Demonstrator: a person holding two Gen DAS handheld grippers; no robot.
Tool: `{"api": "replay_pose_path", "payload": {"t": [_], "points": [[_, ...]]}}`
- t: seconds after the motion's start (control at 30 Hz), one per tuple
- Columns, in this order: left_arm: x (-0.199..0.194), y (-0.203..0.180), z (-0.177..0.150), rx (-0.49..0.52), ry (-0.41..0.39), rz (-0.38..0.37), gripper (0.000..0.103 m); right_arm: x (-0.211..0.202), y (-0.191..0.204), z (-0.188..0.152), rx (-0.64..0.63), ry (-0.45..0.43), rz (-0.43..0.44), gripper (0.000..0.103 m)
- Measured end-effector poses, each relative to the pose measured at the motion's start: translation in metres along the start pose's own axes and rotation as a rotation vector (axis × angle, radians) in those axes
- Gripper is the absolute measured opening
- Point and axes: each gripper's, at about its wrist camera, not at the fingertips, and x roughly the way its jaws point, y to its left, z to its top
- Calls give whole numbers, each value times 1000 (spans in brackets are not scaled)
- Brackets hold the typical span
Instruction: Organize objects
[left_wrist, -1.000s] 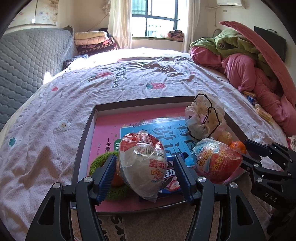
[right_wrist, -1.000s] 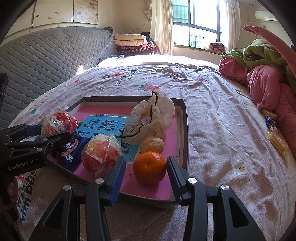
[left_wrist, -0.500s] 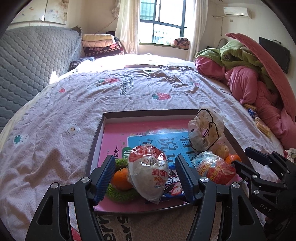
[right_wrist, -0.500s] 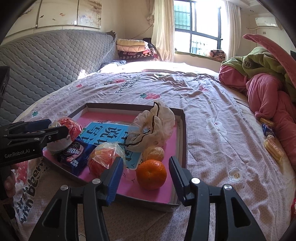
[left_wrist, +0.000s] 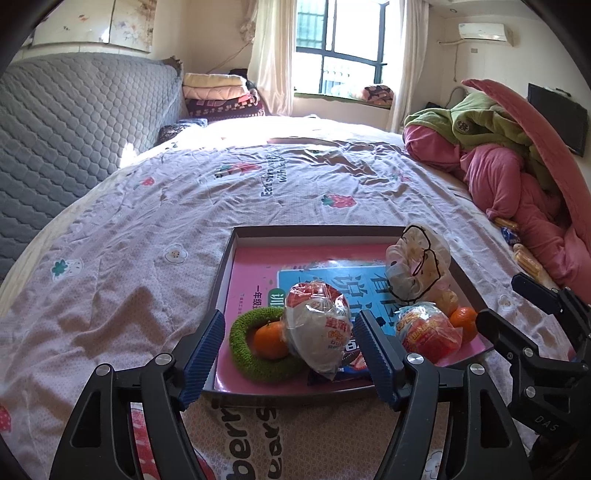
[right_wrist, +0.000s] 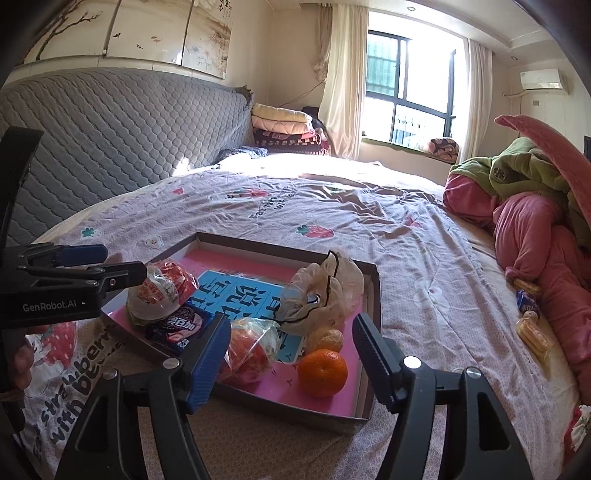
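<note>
tray (left_wrist: 236, 236) on floral bedspread (left_wrist: 147, 229), seemingly sunlit

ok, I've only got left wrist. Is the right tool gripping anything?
Observer: No. The right tool is opening. The orange shows between its fingers but rests in the tray, untouched.
Operator: What's tucked by the wrapped bun?
Observer: A dark purple biscuit packet, lying flat against it.
Operator: Anything behind that orange?
Observer: A smaller, paler tangerine, up against the plastic bag.
</note>
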Motion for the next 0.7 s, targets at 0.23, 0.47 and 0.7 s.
{"api": "replay_pose_path", "payload": {"t": [0.23, 0.47, 0.7], "points": [[-16, -5, -12, -10, -12, 8, 77, -11, 1, 2, 27, -19, -5, 74], [-29, -8, -22, -14, -12, 18, 77, -27, 2, 2, 61, -43, -5, 77], [-43, -11, -28, 10, -29, 38, 77, -43, 2, -1, 99, -54, -5, 78]]}}
